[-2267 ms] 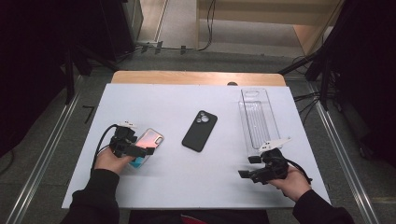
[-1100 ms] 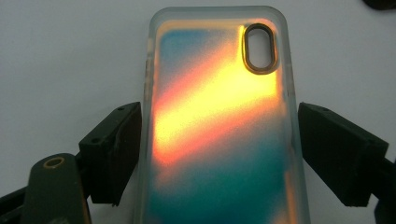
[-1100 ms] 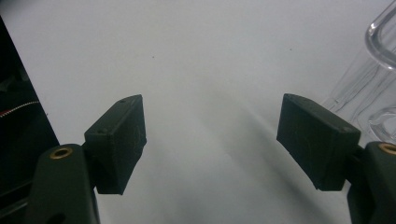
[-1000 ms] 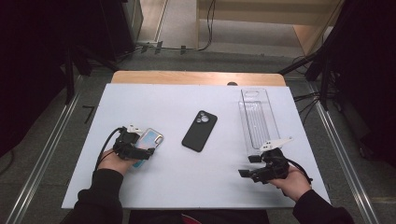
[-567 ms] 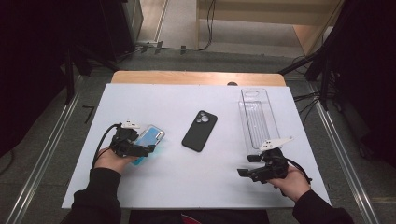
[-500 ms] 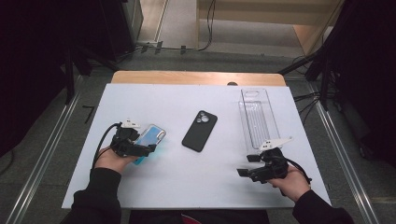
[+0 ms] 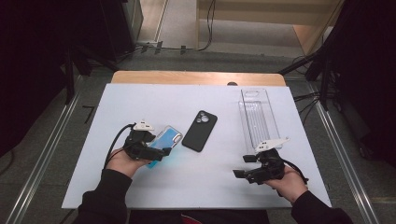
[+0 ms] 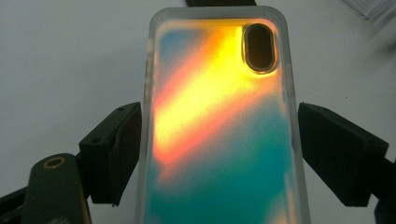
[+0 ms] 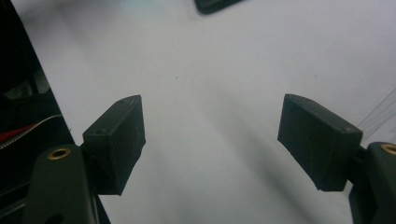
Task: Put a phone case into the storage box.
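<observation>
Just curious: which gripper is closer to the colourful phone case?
Left. The left gripper has its open jaws on either side of the case; the right gripper sits open far across the table.

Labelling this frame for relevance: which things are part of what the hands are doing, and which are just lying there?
In play:
- left gripper, open around the case
- translucent phone case with orange-to-teal back

Likely idle for now:
- right gripper, open over bare table
- black smartphone, camera side up
- clear plastic tray
- white table
</observation>
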{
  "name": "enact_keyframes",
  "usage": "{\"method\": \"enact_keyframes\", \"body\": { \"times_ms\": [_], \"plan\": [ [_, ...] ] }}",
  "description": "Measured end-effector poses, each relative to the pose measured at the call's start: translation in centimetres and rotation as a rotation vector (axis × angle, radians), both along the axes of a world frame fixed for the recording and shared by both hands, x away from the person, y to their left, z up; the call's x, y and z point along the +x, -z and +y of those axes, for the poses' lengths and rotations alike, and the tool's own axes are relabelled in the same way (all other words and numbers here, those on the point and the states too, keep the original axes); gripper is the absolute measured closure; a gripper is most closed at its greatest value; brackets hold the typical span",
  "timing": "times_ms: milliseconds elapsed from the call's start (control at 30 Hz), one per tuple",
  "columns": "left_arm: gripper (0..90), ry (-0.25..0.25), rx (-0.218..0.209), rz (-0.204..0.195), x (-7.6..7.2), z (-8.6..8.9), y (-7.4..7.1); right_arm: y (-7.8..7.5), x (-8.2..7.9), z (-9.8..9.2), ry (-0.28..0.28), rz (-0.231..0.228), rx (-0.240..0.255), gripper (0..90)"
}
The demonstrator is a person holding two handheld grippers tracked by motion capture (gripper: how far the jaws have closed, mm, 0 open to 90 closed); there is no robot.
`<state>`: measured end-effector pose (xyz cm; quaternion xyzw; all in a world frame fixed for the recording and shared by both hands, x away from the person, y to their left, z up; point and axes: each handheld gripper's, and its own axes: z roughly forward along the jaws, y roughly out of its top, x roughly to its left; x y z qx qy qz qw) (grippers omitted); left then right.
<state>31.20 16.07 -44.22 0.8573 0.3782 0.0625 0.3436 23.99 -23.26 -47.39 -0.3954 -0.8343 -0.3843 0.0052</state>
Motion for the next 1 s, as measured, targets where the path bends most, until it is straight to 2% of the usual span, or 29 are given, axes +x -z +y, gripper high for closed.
{"method": "enact_keyframes", "body": {
  "times_ms": [133,300,500,600,767,867,1000],
  "plan": [
    [16.8,0.01,-0.029,0.004,-0.3,-1.1,-0.2,-0.4,0.0,0.2,0.018,-0.028,0.009,20.9],
    [16.8,0.02,-0.04,-0.01,-0.7,-2.8,-0.1,-0.9,0.2,0.7,0.038,-0.017,0.001,19.6],
    [16.8,0.011,-0.07,-0.047,-1.2,-4.3,-0.2,-1.6,0.5,1.7,0.041,-0.018,-0.021,19.9],
    [16.8,-0.004,-0.082,-0.082,-1.4,-4.7,-0.1,-1.8,0.7,2.3,0.044,-0.012,-0.032,20.7],
    [16.8,-0.029,-0.136,-0.118,-1.8,-5.3,0.1,-2.4,1.1,3.1,0.05,-0.019,-0.002,20.7],
    [16.8,-0.045,-0.173,-0.145,-2.0,-5.3,0.4,-2.9,1.4,3.4,0.058,-0.017,0.035,20.7],
    [16.8,-0.054,-0.194,-0.193,-2.4,-5.4,0.6,-3.6,1.7,4.0,0.068,-0.023,0.054,20.7]
  ]
}}
